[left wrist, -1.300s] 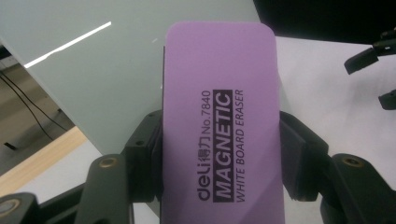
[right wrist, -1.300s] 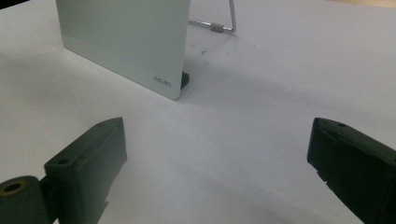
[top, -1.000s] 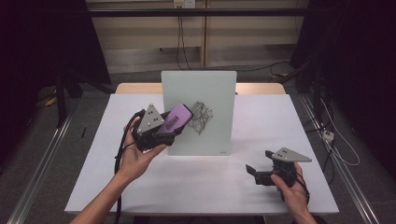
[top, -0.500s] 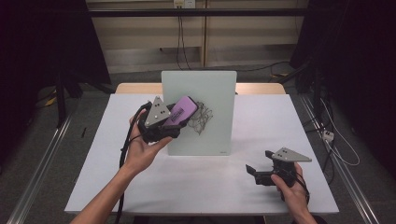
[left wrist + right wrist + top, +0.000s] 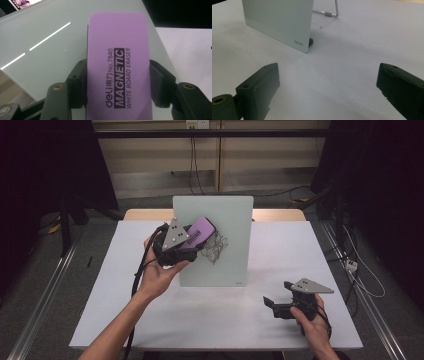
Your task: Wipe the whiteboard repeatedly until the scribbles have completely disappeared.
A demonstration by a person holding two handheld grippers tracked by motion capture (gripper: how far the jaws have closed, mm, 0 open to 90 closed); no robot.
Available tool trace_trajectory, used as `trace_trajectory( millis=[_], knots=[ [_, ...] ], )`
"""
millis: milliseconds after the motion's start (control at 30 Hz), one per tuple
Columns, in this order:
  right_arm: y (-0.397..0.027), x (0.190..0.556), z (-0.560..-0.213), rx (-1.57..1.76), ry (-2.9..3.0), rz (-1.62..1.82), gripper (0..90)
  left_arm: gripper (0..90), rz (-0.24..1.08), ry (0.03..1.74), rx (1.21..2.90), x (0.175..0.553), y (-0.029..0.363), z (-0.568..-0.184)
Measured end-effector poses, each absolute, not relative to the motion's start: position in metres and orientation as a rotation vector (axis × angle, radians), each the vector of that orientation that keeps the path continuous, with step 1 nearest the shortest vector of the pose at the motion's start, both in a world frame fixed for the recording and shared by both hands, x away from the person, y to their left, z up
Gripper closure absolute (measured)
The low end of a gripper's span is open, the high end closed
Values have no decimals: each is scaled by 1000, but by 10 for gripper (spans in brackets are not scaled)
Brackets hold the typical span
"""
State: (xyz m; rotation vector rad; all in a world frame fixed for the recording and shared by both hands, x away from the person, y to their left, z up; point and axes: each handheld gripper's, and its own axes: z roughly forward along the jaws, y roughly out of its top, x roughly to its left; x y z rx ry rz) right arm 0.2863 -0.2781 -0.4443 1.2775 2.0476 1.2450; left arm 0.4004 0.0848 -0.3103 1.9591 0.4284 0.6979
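Pale green frosted glass forms the upright rectangular desktop board [image 5: 215, 240], standing near the middle of the white table [image 5: 125, 320] on a thin metal wire stand [image 5: 332, 11] seen behind it. Black scribble marks [image 5: 214, 249] sit on the board's face. The left gripper [image 5: 192, 242], held up in front of the board's left half, is clamped on a purple rectangular whiteboard eraser [image 5: 120, 65], which lies against or just off the board face beside the scribble. The eraser reads "deli No.7840 MAGNETIC WHITE BOARD ERASER". The board's lower corner carries "deli" [image 5: 298, 43]. The right gripper [image 5: 277, 302] rests low on the table, well apart from the board to its right, jaws spread wide with nothing between them.
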Motion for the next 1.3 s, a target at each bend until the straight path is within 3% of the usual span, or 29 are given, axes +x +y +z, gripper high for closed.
trace_trajectory(
  millis=[367, 1300],
  knots=[
    [-278, 287, -444, 1278, 2047, 1246, 45, 412, 761, 417, 1987, 408, 77, -317],
    [-278, 286, -444, 1277, 2052, 1245, 45, 413, 763, 422, 2003, 413, 68, -328]
  ],
)
